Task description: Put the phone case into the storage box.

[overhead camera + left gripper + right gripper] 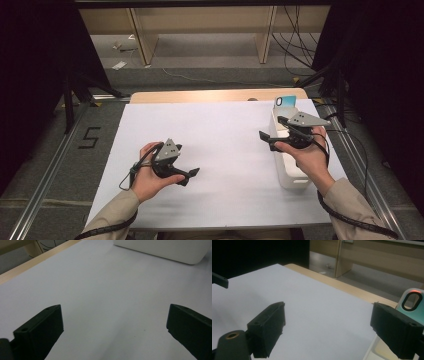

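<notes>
My left gripper (pixel 189 176) (pixel 113 320) hovers low over the white table sheet (pixel 220 145), left of centre. It is open, and between its jaws I see bare sheet. My right gripper (pixel 266 140) (pixel 327 315) is held at the left wall of a long white bin (pixel 290 175) on the table's right side. It points left across the sheet and is open with nothing between its jaws. A teal phone case (pixel 286 101) (pixel 412 300) with a dark camera cut-out stands upright at the bin's far end, just right of the right gripper's jaw.
The white bin (pixel 162 248) lies ahead and to the right in the left gripper view. A wooden table edge (pixel 215 95) runs along the back of the sheet. Beyond it are wooden shelf legs (pixel 142 40) and cables on the floor.
</notes>
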